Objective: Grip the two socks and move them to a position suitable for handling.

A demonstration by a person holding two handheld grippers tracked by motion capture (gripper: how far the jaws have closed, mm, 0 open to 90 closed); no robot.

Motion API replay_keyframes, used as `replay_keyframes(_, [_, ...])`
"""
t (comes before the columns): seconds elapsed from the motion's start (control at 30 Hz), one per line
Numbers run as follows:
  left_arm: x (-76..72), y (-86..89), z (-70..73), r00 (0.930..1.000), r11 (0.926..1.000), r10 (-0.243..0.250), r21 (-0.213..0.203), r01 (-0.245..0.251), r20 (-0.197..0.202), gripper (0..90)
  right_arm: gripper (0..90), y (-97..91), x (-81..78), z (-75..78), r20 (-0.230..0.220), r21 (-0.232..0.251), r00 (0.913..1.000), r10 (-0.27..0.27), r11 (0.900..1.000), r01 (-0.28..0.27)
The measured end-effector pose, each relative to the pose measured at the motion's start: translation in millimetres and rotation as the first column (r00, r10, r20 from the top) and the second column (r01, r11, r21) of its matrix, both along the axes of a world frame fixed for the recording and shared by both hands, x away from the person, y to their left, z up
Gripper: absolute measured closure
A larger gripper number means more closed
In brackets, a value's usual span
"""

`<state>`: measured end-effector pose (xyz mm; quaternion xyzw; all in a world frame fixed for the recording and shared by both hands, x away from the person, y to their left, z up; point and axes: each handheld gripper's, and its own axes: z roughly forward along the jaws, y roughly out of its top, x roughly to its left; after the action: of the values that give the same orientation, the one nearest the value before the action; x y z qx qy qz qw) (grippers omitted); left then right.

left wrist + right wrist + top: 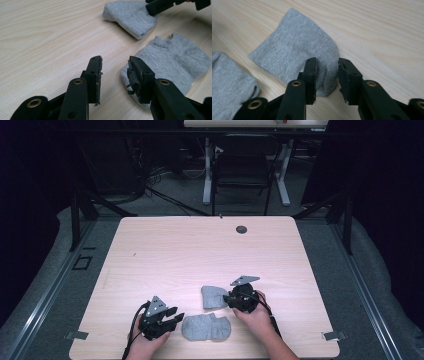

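High view: 2 grey socks lie near the front edge of the pale wooden counter. The folded sock sits just behind the flat sock, slightly apart. My right claw straddles the folded sock's rounded end, jaws part open, pads not pressing. My left claw stands part open at the flat sock's toe end, holding nothing. I judge that closing the right claw now could pinch only 1 layer, so the fold would fall open on lifting.
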<state>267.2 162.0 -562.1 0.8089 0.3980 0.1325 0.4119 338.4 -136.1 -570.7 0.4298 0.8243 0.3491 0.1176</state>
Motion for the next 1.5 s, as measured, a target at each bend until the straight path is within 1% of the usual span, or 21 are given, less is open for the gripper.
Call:
replay_keyframes(0.07, [0.2,0.6,0.0,1.0,1.0,0.003,-0.002,-0.003,-0.001,62.7,78.6,0.2,-0.1,-2.4,-0.006,0.01,1.0,-0.004,0.9999,0.004])
replay_keyframes(0.17, [0.7,0.9,-0.2,0.9999,0.9999,0.012,0.001,-0.012,0.004,62.8,84.8,0.0,-0.9,-1.2,-0.006,-0.004,1.0,0.0,1.0,0.0])
replay_keyframes(0.27, [0.9,2.4,0.6,0.9999,0.9999,0.013,-0.011,-0.013,0.0,62.8,85.5,-0.7,-4.7,3.2,0.014,0.003,0.9999,-0.007,1.0,0.007])
replay_keyframes(0.33, [1.3,3.1,0.9,0.9999,0.9999,0.011,-0.008,-0.011,0.003,62.8,85.5,-1.1,-6.0,5.0,0.012,0.008,0.9999,-0.011,0.9999,0.011])
replay_keyframes(0.4, [1.5,3.7,1.2,0.9999,0.9998,0.016,-0.013,-0.016,-0.002,62.7,85.4,-3.4,-8.8,10.4,0.022,0.018,0.9997,-0.011,0.9998,0.011])
replay_keyframes(0.47, [2.1,4.6,1.2,0.9998,0.9997,0.018,-0.014,-0.018,0.001,62.6,85.0,-5.1,-9.8,15.9,0.016,0.029,0.9997,-0.016,0.9995,0.016])
replay_keyframes(0.57, [2.1,4.5,1.0,0.9997,0.9996,0.022,-0.018,-0.022,-0.001,62.1,84.5,-4.9,-11.2,25.3,0.025,0.044,0.9996,-0.016,0.9989,0.014])
replay_keyframes(0.63, [2.3,4.4,0.8,0.9998,0.9996,0.022,-0.018,-0.022,-0.001,62.1,84.4,-4.0,-11.5,27.7,0.027,0.045,0.9996,-0.012,0.9989,0.011])
replay_keyframes(0.67, [2.3,4.3,0.6,0.9998,0.9996,0.022,-0.017,-0.022,-0.002,62.1,84.7,-2.2,-11.4,30.5,0.035,0.028,0.9994,-0.005,0.9996,0.005])
replay_keyframes(0.8, [2.9,5.1,1.3,0.9997,0.9995,0.025,-0.018,-0.025,0.0,62.1,85.1,0.3,-10.6,36.4,0.031,0.039,0.9995,-0.002,0.9992,0.001])
replay_keyframes(0.87, [3.6,6.8,2.0,0.9996,0.9994,0.027,-0.022,-0.027,0.001,62.1,85.1,4.0,-10.8,42.1,0.04,0.045,0.9992,-0.001,0.999,-0.001])
replay_keyframes(0.93, [4.1,8.2,2.6,0.9995,0.9992,0.032,-0.022,-0.032,0.001,62.1,85.2,8.9,-10.6,47.3,0.041,0.035,0.9991,0.008,0.9993,-0.01])
replay_keyframes(0.97, [4.8,10.2,3.6,0.9994,0.9991,0.036,-0.024,-0.036,0.003,62.1,85.2,16.1,-10.4,51.5,0.057,0.02,0.9982,0.019,0.9996,-0.02])
replay_keyframes(1.1, [5.3,12.5,4.6,0.9991,0.9987,0.042,-0.03,-0.042,0.005,62.1,85.1,23.9,-8.5,55.9,0.048,0.011,0.9984,0.029,0.9995,-0.029])
replay_keyframes(1.23, [6.5,13.9,4.3,0.9989,0.9984,0.048,-0.031,-0.047,0.005,61.9,85.2,39.4,-5.7,59.6,0.03,0.013,0.9982,0.051,0.9986,-0.051])
replay_keyframes(1.3, [6.6,13.1,4.0,0.9986,0.9982,0.052,-0.03,-0.052,0.005,61.6,85.2,46.4,-6.7,59.5,0.035,0.021,0.9974,0.063,0.9977,-0.064])
replay_keyframes(1.33, [7.3,9.1,2.7,0.9989,0.9979,0.048,-0.043,-0.048,0.004,61.1,85.2,49.4,-7.5,59.9,0.031,0.019,0.997,0.071,0.9972,-0.072])
replay_keyframes(1.4, [7.4,5.6,2.4,0.9993,0.9984,0.038,-0.043,-0.038,0.003,60.1,85.2,54.2,-9.0,60.0,0.029,0.02,0.9963,0.081,0.9965,-0.082])
replay_keyframes(1.43, [7.1,-2.9,1.9,0.9996,0.9995,0.02,-0.023,-0.019,0.022,59.8,85.2,56.6,-9.8,59.5,0.022,0.032,0.9966,0.079,0.9963,-0.08])
replay_keyframes(1.47, [6.9,-8.1,1.2,0.9995,0.9995,0.018,-0.028,-0.017,0.026,59.2,85.3,57.6,-10.2,59.3,0.018,0.027,0.9966,0.081,0.9963,-0.081])
replay_keyframes(1.5, [6.9,-12.8,0.9,0.9995,0.9996,0.012,-0.025,-0.012,0.028,58.4,85.4,59.0,-10.4,58.3,0.013,0.033,0.9967,0.08,0.9962,-0.081])
